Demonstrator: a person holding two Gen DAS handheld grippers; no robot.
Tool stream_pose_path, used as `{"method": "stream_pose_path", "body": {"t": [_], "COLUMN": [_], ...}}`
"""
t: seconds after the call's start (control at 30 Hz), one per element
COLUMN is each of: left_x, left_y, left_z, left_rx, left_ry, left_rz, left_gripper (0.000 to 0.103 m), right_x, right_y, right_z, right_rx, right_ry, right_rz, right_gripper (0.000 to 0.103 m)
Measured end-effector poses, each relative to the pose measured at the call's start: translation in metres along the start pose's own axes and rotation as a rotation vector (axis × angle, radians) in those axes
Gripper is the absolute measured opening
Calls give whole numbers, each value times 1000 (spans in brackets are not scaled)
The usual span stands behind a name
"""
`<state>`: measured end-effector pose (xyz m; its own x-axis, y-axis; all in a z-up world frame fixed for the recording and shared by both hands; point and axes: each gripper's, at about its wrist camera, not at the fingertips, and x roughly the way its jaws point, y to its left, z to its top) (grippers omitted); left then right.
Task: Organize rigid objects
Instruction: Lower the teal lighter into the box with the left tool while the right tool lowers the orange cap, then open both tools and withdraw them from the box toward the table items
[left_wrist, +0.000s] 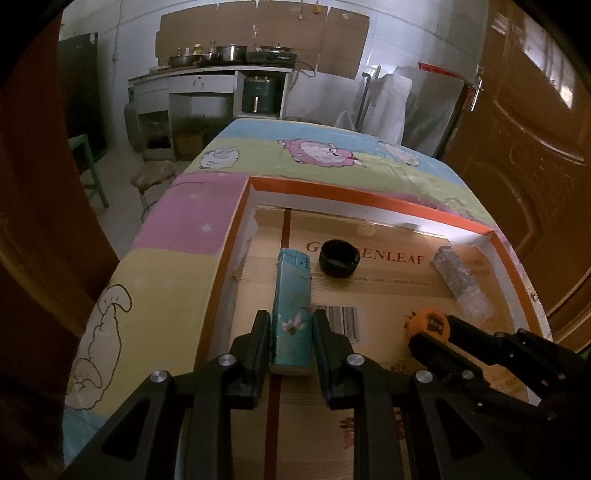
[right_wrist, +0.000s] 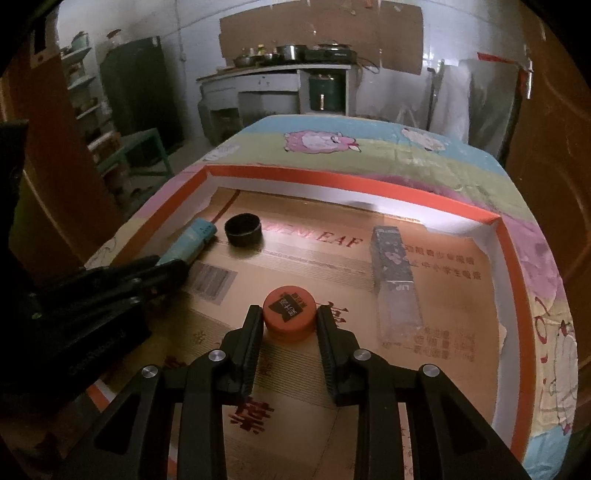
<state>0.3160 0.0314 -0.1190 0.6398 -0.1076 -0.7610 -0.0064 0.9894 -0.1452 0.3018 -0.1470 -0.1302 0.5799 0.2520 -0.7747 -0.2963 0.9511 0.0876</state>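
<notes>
Nearest in the right wrist view, the right gripper is clamping the orange bottle cap between its two fingers, the pads pressing the cap's sides while the cap is sitting low over the cardboard floor of the orange-rimmed box. In the left wrist view the left gripper is likewise gripping the turquoise lighter near its lower end, the lighter's length pointing away toward the far wall of the box. Judging by this, both hands are setting their items down inside the box, so the sound way is to be lowering each until it is resting flat on the cardboard before loosening the fingers, and then to be backing off along the fingers' line so nothing gets dragged. The lighter's far end is lying just beside the black cap, so it is worth keeping it from nudging that. Farther off, the dark rectangular case is lying well apart from the orange cap, leaving room.
</notes>
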Motion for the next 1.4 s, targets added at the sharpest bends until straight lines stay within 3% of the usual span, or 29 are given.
{"method": "stream_pose_path", "body": {"t": [0.3, 0.63, 0.87, 1.4], "left_x": [-11, -28, -47, -98], "left_y": [0, 0, 2, 0], "left_z": [1, 0, -3, -35], "left_rx": [-5, -10, -21, -14], "left_ry": [-27, -51, -70, -99], "left_rz": [-17, -9, -18, -40], "left_gripper": [31, 31, 31, 31], "right_x": [-3, -17, -37, -90], "right_y": [1, 4, 6, 15], "right_z": [0, 2, 1, -30], "right_rx": [10, 14, 21, 38], "right_ry": [-3, -17, -39, -64], "right_rz": [6, 14, 14, 1], "right_gripper": [31, 32, 37, 38]}}
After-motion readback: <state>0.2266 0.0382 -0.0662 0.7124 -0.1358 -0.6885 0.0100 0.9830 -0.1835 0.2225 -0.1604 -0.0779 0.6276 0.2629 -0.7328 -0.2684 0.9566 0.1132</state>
